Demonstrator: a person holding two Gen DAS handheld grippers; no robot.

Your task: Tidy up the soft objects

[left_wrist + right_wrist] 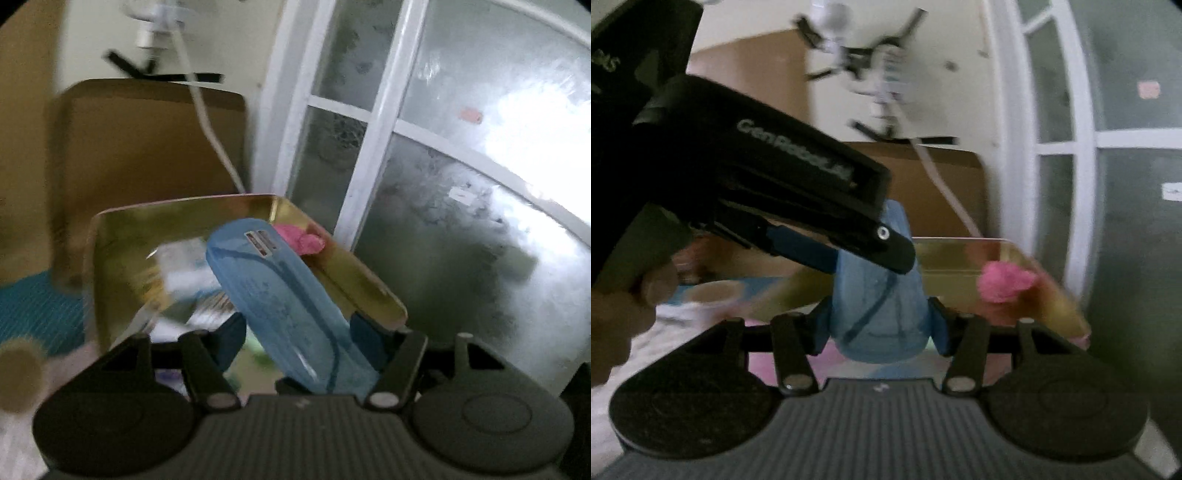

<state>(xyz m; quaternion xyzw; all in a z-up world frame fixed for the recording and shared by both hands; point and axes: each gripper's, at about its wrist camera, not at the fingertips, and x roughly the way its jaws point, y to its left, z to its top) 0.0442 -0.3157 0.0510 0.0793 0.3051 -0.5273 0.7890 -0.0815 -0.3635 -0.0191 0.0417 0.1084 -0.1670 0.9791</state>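
Note:
A long, translucent blue soft pack (280,291) with a small label is held by both grippers. In the left wrist view my left gripper (301,332) is shut on its lower part, and its far end reaches over a shiny gold tray (122,236). A fluffy pink object (299,238) lies in the tray's far corner. In the right wrist view my right gripper (881,325) is shut on the near end of the blue pack (882,314). The left gripper (864,254) comes in from the upper left and clamps the pack higher up. The gold tray (960,254) and the pink object (1001,282) lie behind it.
A brown cardboard box (147,147) stands behind the tray against a cream wall, with a white cable (207,122) hanging over it. A white-framed frosted glass door (443,147) fills the right. A teal mat (33,310) lies left. A person's hand (613,321) holds the left gripper.

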